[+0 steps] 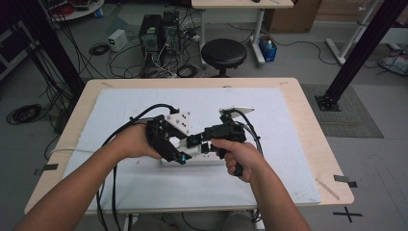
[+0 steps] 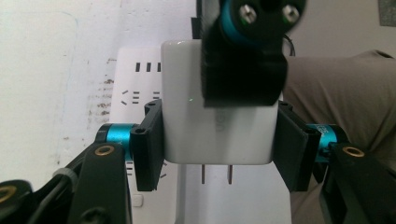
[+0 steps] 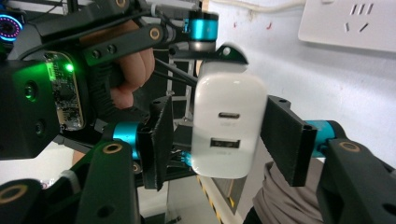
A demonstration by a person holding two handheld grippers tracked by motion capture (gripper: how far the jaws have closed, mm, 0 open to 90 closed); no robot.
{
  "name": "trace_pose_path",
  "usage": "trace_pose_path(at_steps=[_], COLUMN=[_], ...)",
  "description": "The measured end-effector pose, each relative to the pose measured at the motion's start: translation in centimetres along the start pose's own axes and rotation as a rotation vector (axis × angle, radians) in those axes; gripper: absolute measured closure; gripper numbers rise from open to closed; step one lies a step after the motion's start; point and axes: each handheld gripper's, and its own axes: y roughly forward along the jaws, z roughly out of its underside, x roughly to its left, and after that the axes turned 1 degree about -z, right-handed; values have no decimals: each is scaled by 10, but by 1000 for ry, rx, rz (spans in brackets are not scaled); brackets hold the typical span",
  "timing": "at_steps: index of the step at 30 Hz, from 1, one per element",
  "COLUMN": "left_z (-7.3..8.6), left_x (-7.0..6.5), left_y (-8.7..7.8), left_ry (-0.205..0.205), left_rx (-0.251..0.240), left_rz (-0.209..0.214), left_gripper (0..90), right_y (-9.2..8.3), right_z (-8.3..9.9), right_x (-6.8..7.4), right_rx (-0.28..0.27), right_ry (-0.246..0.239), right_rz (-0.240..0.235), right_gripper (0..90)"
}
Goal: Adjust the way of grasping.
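1. The left gripper (image 2: 217, 140) clamps a white USB wall charger (image 2: 217, 121) by its sides, prongs clear and pointing down at the white power strip (image 2: 140, 79), probably so it can be plugged in.
2. The right gripper (image 3: 217, 135) straddles the charger's port end; its right pad touches, the left shows a gap, so no firm grip yet.
3. Both forearms converge above the table's white mat (image 1: 144, 187), near its front edge, wrists turned inward.

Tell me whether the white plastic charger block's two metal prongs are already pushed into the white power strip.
No: in the left gripper view the white plastic charger block is held clear, its two metal prongs bare above the white power strip.
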Motion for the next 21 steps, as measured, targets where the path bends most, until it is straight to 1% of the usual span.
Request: trace_pose_path(at_steps=[2, 6, 9, 12, 15, 16, 17, 18, 19, 20, 21], left_z=[0, 0, 1, 1, 1, 1, 0, 0, 0, 0, 1], left_x=[0, -1, 0, 0, -1, -1, 0, 1, 2, 2, 3], left_y=[1, 3, 1, 2, 3, 4, 5, 6, 6, 6, 8], left_ry=[6, 8, 6, 7, 5, -1, -12, -13, -33, -33, -63], left_rx=[6, 11, 3, 7, 13, 21, 32, 37, 51, 51, 67], left_rz=[3, -3, -11, -19, -27, -31, -22, -23, -17, -17, -9], left_gripper=[425, 425, 426, 425, 425, 425, 418, 405, 365, 326, 293], right_y=[0, 1, 1, 1, 2, 3, 3, 3, 4, 4, 2], right_z=[0, 0, -1, -1, -1, -1, -1, -1, -1, -1, -1], right_x=[-1, -1, -2, -2, -2, -2, -2, -2, -2, -2, -1], right_rx=[-5, 2, -7, -8, -15, -15, -21, -21, -30, -30, -36], right_ry=[-5, -2, -4, 1, -5, -6, -15, -17, -24, -24, -36], right_rz=[18, 19, 27, 26, 37, 39, 59, 64, 73, 73, 106], right_gripper=[499, 535, 602, 605, 608, 609, 618, 618, 618, 618, 618])
